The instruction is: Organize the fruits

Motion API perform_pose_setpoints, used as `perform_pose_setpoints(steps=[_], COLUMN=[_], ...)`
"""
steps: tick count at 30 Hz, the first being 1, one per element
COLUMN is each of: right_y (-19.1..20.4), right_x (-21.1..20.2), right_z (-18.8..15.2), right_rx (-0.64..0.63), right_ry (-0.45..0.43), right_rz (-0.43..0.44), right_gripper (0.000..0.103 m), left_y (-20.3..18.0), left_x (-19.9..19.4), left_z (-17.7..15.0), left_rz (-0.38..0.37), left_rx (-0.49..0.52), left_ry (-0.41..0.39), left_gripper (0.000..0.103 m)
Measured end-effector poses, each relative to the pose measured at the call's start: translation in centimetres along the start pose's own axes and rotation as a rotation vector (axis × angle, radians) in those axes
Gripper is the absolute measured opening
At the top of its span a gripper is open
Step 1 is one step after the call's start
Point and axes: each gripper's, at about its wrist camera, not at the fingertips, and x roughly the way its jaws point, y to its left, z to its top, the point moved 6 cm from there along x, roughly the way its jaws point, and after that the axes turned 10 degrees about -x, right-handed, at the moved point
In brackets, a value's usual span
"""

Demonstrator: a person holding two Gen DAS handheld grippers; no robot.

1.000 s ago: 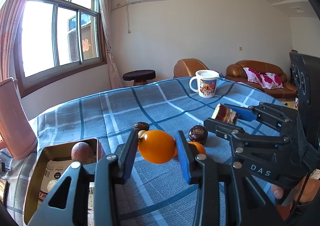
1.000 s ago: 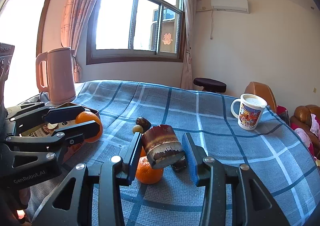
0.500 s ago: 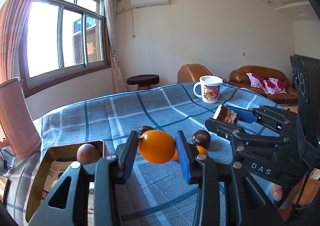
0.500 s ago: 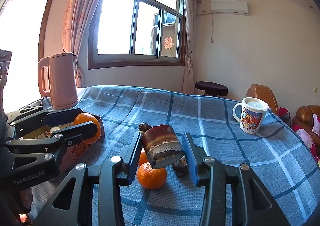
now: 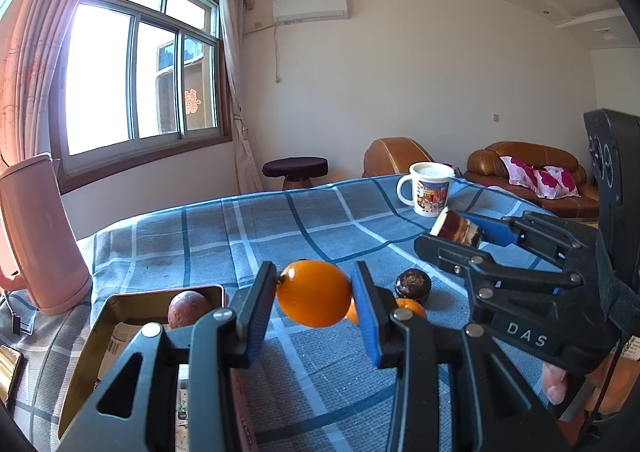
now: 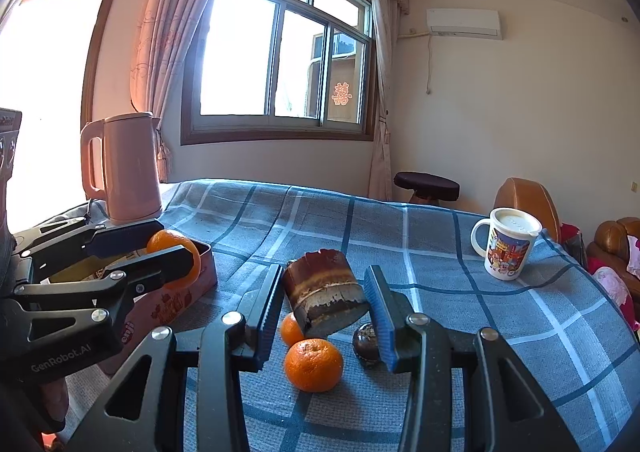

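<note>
Blue plaid surface (image 5: 304,220): spreading under everything, carrying the tin, the loose fruit, a mug (image 5: 430,188) at the far edge and a pink kettle (image 5: 38,236) at the left.
Metal tin (image 5: 120,300): sitting open at the near left of the surface, holding one brown round fruit (image 5: 189,308) against its far wall.
Left gripper (image 5: 314,294): hanging clear above the surface, fingers narrowed about an orange fruit (image 5: 314,292), pads pressing both flanks.
Right gripper (image 6: 324,292): hanging above the loose fruit, fingers narrowed about a brown layered chunk (image 6: 325,290), cut face tipping toward the camera; kind of fruit not telling from here.
Key relation: tin lying down and to the left of the left fingers, its right wall just beside and below the held orange fruit in the right wrist view (image 6: 176,258); left hand clearly nearer the tin, right hand well apart from it on the far side.
Long axis: tin running away from the camera; held orange fruit near round, so no turning seeming needed, only shifting left over the opening and lowering.
Loose mandarin (image 6: 314,364): resting on the surface below the right fingers, a second one (image 6: 290,330) partly hiding behind it.
Dark round fruit (image 6: 366,340): lying just beside the mandarins, under the right pad.
Likely risk: rolling off the tin's rim if letting go too early.
</note>
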Motion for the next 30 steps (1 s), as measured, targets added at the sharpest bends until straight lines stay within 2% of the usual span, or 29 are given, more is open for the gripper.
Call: perform_pose_setpoints(steps=[30], right_y=[2.1], right_x=[0.7], right_z=[2.2], right_rx=[-0.05], right_ry=[-0.029], right_rz=[0.046], right_gripper=[0.043], left_y=[2.4], left_x=[-0.5], left_z=[0.4], left_rz=[0.051], left_rx=[-0.04], left_ry=[-0.018], left_gripper=[0.04])
